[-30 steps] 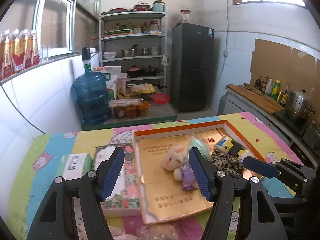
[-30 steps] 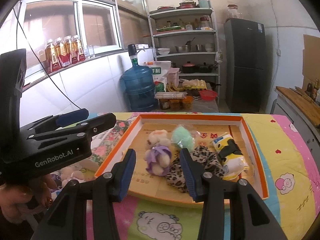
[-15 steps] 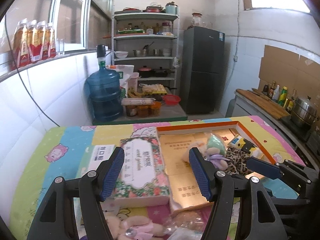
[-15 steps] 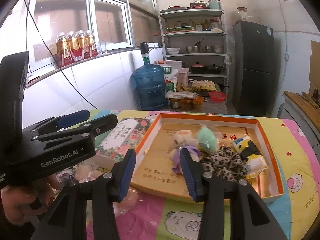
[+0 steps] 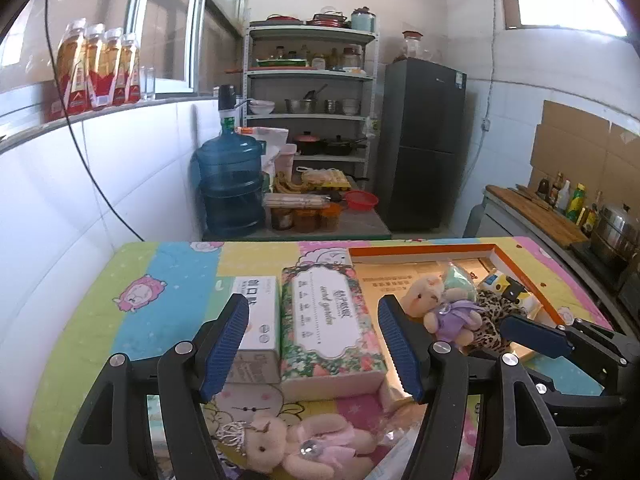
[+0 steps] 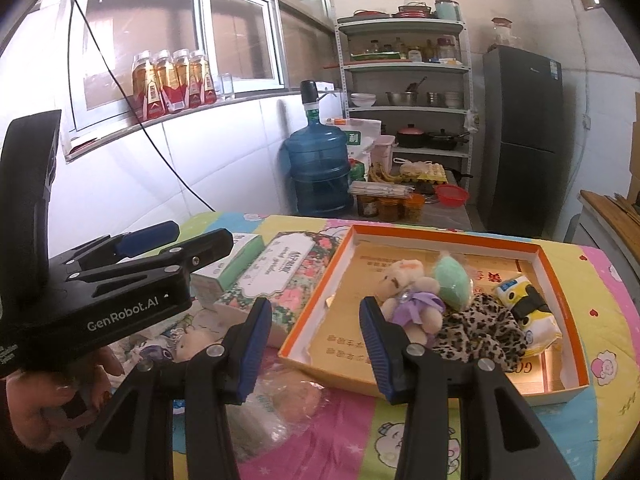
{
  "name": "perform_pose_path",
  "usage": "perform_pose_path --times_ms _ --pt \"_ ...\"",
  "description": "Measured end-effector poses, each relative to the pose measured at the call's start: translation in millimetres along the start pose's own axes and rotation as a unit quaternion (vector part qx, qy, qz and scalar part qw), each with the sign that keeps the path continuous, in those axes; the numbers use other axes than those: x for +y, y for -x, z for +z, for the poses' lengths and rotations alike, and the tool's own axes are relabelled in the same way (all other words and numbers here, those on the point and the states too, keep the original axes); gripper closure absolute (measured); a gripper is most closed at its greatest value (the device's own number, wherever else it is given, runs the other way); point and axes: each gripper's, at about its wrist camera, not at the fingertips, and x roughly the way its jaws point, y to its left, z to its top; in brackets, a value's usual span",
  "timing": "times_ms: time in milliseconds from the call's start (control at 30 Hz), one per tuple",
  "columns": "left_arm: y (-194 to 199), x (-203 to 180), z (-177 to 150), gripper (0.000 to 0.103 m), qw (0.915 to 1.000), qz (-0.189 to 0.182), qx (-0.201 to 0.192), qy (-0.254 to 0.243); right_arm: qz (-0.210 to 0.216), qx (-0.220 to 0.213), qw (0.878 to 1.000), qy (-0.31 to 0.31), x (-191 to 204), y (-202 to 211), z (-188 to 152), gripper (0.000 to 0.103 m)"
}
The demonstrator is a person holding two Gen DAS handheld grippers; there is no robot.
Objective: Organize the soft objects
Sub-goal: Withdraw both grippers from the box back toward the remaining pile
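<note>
A cartoon-print cloth covers the surface. At right, an orange-rimmed box holds a purple-dressed plush and leopard fabric. Centre, a floral pack reads "secret garden". The "GenRobot.AI" left claw gapes wide, empty; the right claw is half-open, empty.

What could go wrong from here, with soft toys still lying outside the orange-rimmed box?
1. The pink-dressed plush bear lies on the table right under the open left gripper, close to the floral tissue pack; a grab could catch the pack instead.
2. The orange-rimmed cardboard box already holds a purple-dressed plush bear, a leopard-print cloth and more; another toy may pile on top.
3. The bagged soft item looks crinkly and might slip from the fingers.
</note>
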Motion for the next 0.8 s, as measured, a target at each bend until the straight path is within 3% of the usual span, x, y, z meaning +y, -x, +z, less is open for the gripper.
perform_pose_path --times_ms 800 --pt "18 45 -24 0.034 0.9994 0.023 0.006 0.023 0.013 0.009 1.0 0.005 39 -3 -7 0.057"
